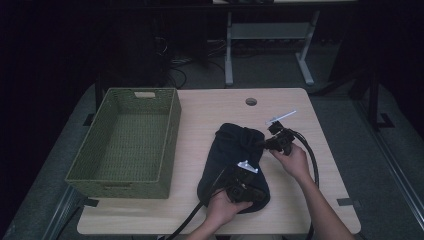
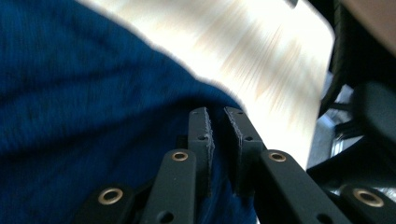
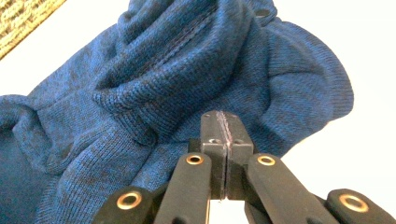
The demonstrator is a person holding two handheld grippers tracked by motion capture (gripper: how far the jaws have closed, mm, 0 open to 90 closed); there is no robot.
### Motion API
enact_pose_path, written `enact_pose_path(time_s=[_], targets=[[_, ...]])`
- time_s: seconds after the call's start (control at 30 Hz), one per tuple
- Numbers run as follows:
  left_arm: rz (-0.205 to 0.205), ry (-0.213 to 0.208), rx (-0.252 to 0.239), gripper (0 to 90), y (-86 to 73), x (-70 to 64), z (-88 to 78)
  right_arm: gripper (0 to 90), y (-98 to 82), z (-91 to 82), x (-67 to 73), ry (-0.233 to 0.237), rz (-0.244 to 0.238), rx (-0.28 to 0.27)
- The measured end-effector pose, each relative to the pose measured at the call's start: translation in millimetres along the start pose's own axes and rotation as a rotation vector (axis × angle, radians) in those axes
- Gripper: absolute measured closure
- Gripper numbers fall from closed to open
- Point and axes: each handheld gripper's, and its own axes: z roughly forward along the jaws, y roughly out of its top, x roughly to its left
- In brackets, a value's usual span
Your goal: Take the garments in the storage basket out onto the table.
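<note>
A dark blue knit garment (image 1: 232, 150) lies bunched in the middle of the light wooden table (image 1: 305, 200). My left gripper (image 1: 242, 187) sits at the garment's near end, and in the left gripper view it (image 2: 220, 116) is shut on a fold of the blue cloth (image 2: 70, 116). My right gripper (image 1: 265, 144) is at the garment's far right edge. In the right gripper view it (image 3: 223, 116) is shut, pads pressed flat together, tips against a rolled fold of the garment (image 3: 187, 70); I see no cloth between them.
A green wicker basket (image 1: 171, 140) stands on the table's left half, and its corner (image 3: 18, 14) shows in the right gripper view. A round cable hole (image 1: 251, 101) is at the table's far edge. A desk frame (image 1: 270, 31) stands beyond.
</note>
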Motion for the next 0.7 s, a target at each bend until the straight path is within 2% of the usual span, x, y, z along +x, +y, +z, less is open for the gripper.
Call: enact_pose_path(time_s=[0.07, 0.17, 0.2, 0.27, 0.53, 0.6, 0.63, 0.7], targets=[[-0.002, 0.007, 0.033, 81.6, -6.2, 1.3, 1.5, 89.3, 0.7, 4.8, 0.2, 0.000, -0.004, 0.013], [-0.008, -0.006, 0.047, 83.8, -13.0, 2.7, 0.7, 89.6, 0.6, 16.5, -2.3, -0.041, -0.004, 0.068], [-0.010, -0.007, 0.049, 84.7, -14.5, 3.1, -0.3, 89.7, 0.0, 18.6, -3.8, -0.042, 0.001, 0.072], [-0.011, -0.015, 0.048, 85.4, -17.5, 2.7, -1.5, 89.8, -0.3, 19.3, -8.5, -0.047, 0.026, 0.055], [-0.010, -0.029, 0.055, 85.7, -18.8, 0.6, -0.8, 89.9, 6.4, 21.3, -19.8, -0.107, 0.048, 0.030], [-0.010, -0.030, 0.054, 85.7, -18.8, 0.6, -0.5, 89.8, 6.1, 21.3, -22.3, -0.099, 0.060, 0.021], [-0.004, -0.030, 0.054, 85.7, -18.6, 0.0, 0.1, 89.8, 4.9, 20.6, -26.7, -0.089, 0.086, 0.006], [0.000, -0.030, 0.050, 85.1, -18.3, -0.8, 0.7, 89.7, 4.5, 20.6, -27.3, -0.087, 0.081, 0.000]])
